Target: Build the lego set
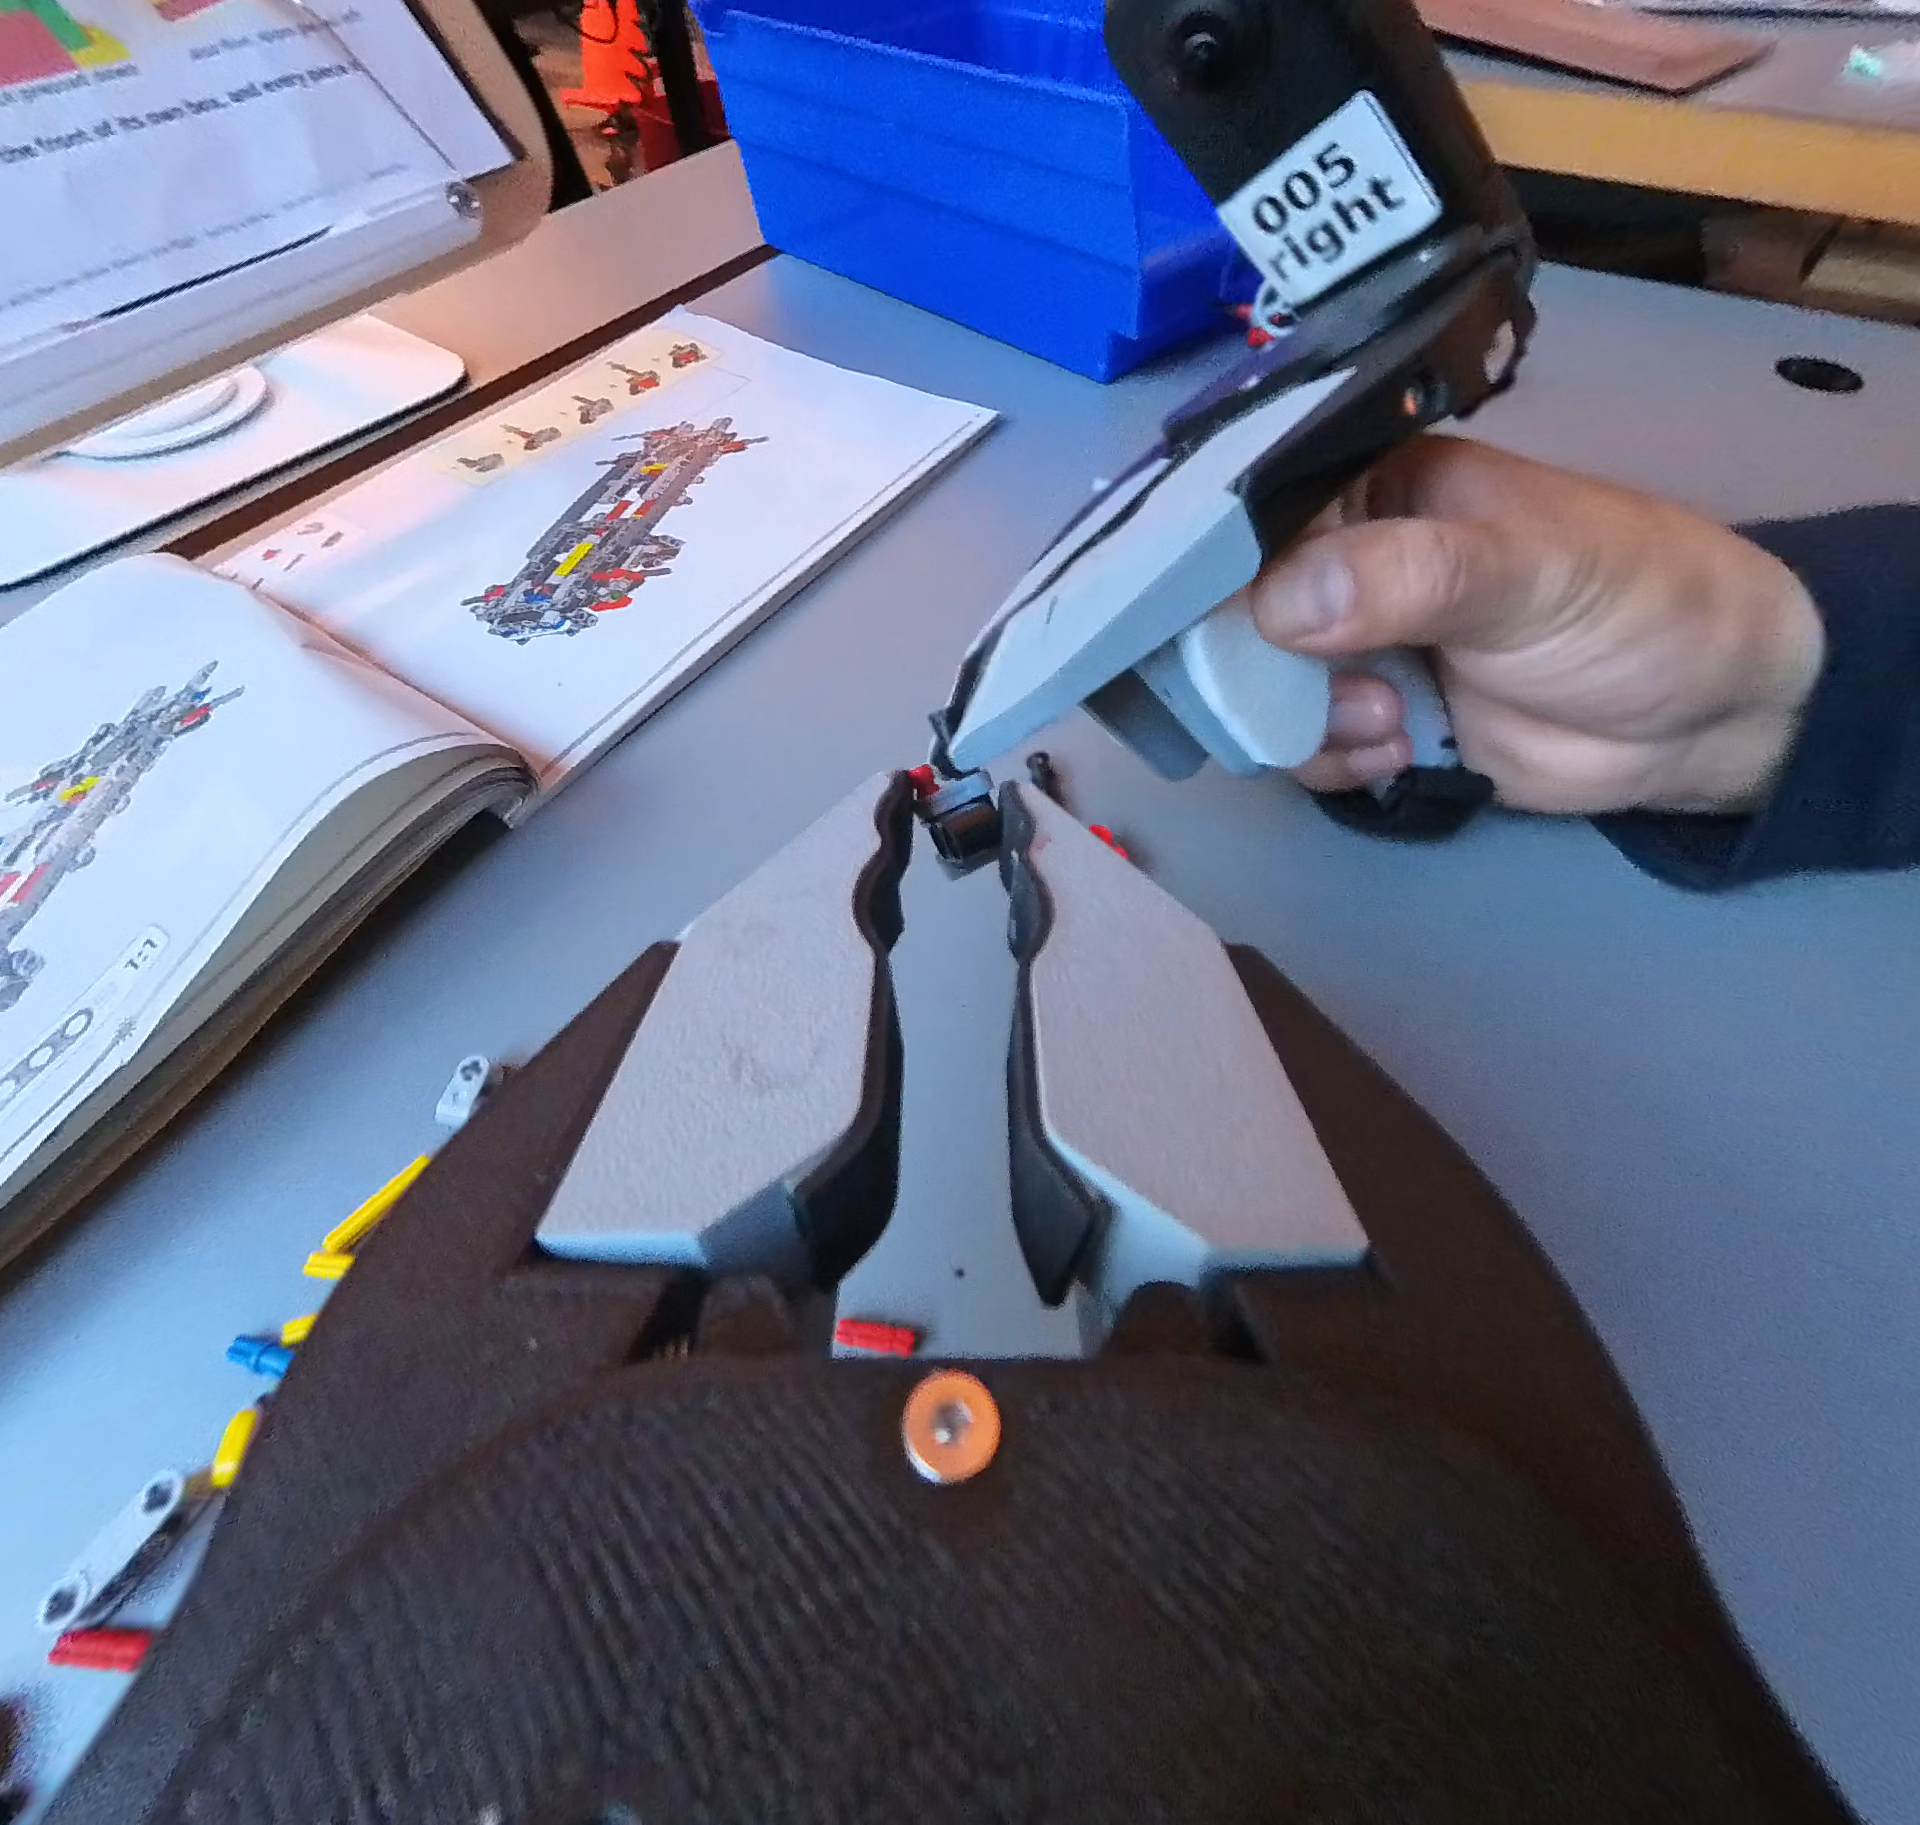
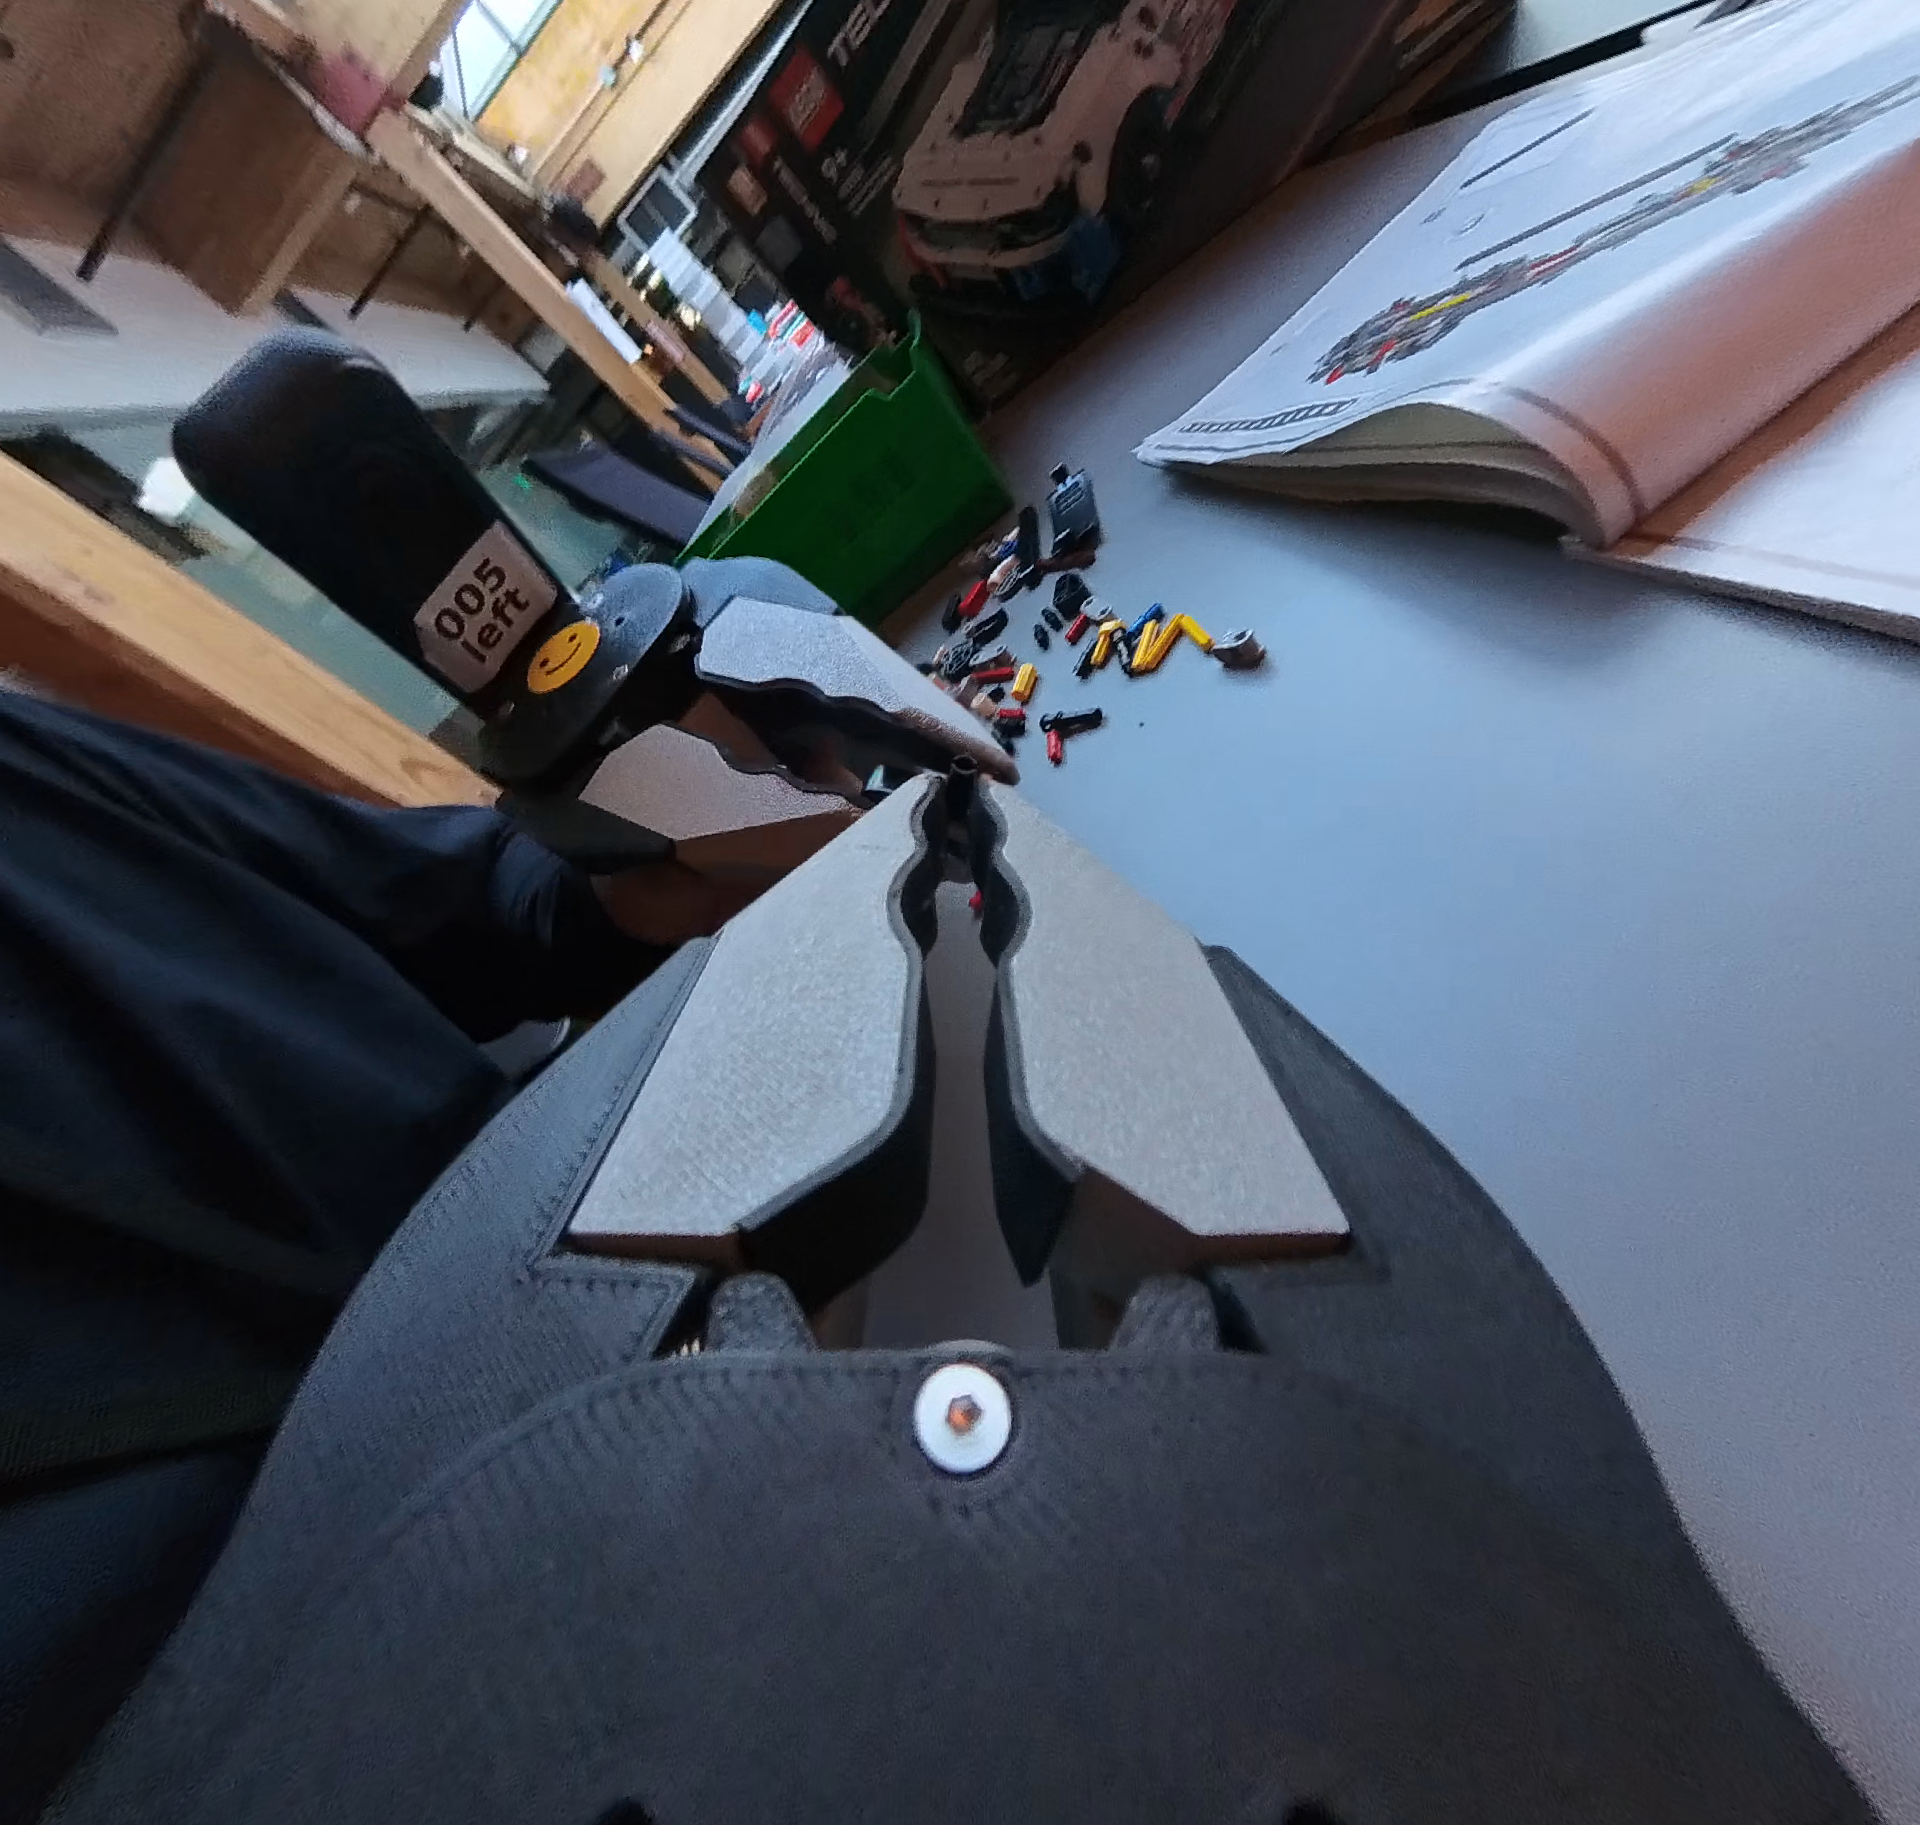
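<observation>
My left gripper (image 1: 956,801) is shut on a small grey and black building piece (image 1: 961,825) with a red pin (image 1: 920,778) sticking out of it, just above the grey table (image 1: 1455,1048). My right gripper (image 1: 948,752) comes down from the upper right and its tips meet that piece. In the right wrist view my right gripper (image 2: 958,811) is shut on a thin black pin (image 2: 961,776) that pokes out past its tips. The left gripper (image 2: 883,767) lies right against it there, so the piece is mostly hidden.
An open instruction booklet (image 1: 582,549) lies to the left, with a monitor (image 1: 208,113) and a blue bin (image 1: 935,165) behind. Loose small pieces (image 2: 1091,643) are scattered near a green bin (image 2: 873,487) and a large boxed set (image 2: 1091,113). A hand (image 1: 1558,632) holds the right gripper. The grippers are tip to tip, or close to it. The monitor (image 1: 208,113) is about equally far from each gripper, around 35 centimetres.
</observation>
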A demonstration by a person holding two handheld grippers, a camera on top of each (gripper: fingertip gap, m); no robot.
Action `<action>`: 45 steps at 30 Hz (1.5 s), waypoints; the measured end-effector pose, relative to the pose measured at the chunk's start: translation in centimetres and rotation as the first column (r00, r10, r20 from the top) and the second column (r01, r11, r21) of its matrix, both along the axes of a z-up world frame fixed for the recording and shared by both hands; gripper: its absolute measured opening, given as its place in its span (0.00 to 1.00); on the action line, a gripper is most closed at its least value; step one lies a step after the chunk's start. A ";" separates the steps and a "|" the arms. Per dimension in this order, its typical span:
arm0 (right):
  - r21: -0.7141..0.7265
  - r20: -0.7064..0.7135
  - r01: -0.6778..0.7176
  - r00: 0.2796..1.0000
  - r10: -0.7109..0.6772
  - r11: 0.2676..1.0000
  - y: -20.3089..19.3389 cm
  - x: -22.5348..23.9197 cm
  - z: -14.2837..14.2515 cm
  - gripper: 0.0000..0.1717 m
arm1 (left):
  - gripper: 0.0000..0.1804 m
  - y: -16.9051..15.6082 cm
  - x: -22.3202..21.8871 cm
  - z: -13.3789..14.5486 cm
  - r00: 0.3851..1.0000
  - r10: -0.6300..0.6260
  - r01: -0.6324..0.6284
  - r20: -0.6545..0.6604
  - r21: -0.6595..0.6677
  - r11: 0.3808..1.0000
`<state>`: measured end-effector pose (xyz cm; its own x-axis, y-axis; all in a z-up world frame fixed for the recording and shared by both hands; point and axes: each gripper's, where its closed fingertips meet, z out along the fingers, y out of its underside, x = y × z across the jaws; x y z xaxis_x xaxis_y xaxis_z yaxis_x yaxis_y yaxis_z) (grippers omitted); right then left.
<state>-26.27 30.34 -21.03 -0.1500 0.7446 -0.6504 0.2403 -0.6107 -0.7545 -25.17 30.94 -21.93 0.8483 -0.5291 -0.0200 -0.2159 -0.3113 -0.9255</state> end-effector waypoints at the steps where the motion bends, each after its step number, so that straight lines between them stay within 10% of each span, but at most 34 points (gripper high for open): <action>1: -0.010 -0.008 0.022 1.000 -0.022 1.000 0.2 -0.1 0.1 0.00 | 0.08 0.2 -0.1 0.1 1.000 0.014 -0.014 0.008 0.004 1.000; 19: -0.266 -0.167 0.043 0.982 -0.090 0.963 1.4 -2.6 1.9 0.00 | 0.08 1.1 -2.5 1.8 0.986 0.106 -0.109 0.130 0.020 0.994; 25: 0.026 -0.057 -0.005 0.998 0.007 1.000 0.8 -2.2 1.4 0.00 | 0.08 0.6 -2.2 1.5 0.995 0.096 -0.098 0.039 0.054 0.994; 45: 0.094 -0.034 -0.041 0.998 0.044 0.995 0.6 -1.8 1.3 0.00 | 0.08 0.6 -2.3 1.7 0.994 0.105 -0.104 -0.010 0.082 0.991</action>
